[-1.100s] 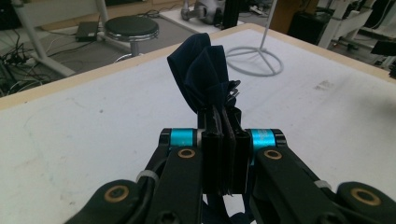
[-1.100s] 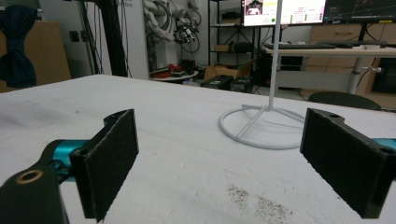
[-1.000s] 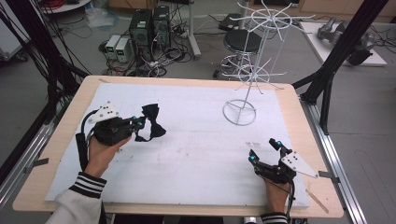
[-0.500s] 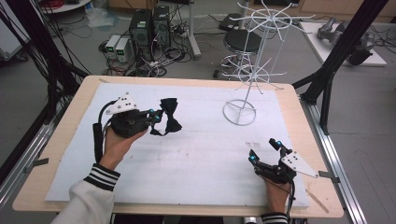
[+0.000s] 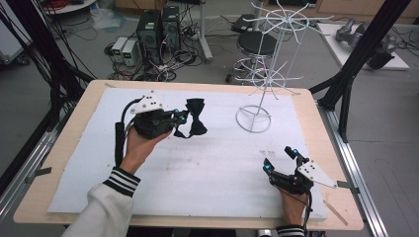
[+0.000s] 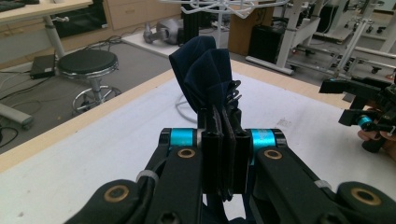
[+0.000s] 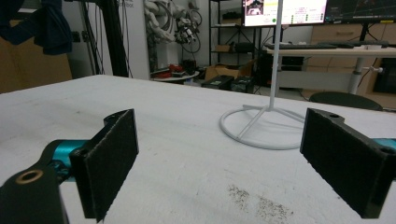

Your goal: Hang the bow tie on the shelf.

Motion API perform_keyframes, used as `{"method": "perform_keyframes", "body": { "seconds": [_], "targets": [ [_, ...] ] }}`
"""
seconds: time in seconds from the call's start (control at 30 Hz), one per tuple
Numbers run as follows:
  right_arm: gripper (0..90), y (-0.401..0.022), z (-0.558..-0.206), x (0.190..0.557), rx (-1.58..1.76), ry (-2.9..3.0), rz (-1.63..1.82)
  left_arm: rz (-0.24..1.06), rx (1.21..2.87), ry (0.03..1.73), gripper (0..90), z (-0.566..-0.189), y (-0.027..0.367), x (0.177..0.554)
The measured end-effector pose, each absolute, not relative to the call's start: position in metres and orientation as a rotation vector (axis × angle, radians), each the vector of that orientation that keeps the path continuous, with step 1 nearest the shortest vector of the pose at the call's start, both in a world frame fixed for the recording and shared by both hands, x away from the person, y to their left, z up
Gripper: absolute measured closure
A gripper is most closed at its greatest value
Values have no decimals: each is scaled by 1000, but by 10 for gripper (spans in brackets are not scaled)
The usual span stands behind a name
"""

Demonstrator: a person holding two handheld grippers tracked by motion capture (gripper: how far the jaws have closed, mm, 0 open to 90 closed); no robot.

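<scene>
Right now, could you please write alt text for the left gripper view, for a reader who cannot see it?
The left gripper has its two black jaws shut on a dark blue bow tie, whose folded fabric stands up above them over a white table. Beyond it are the ring base of a white wire stand and, at the right edge, the right gripper.

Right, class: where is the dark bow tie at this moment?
In the high view the bow tie is left of centre on the table, clamped in the left gripper, with the white wire stand to its right.
</scene>
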State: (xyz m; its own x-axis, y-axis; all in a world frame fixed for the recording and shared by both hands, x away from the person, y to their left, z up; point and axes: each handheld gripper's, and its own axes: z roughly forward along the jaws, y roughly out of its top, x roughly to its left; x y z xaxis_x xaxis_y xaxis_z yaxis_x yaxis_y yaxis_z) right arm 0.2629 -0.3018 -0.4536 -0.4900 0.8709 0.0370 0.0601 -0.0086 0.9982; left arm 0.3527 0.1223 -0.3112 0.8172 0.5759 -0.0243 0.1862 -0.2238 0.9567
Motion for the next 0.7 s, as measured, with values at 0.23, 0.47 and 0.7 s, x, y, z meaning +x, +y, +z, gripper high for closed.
{"method": "perform_keyframes", "body": {
  "seconds": [0.23,0.47,0.7],
  "targets": [
    [105,-302,-454,263,984,1613,1574,368,1813,568,868,-307,108,363],
    [105,-302,-454,262,990,1611,1574,352,1825,542,868,-304,95,369],
    [105,-302,-454,263,984,1610,1571,363,1827,529,868,-299,77,375]
  ]
}}
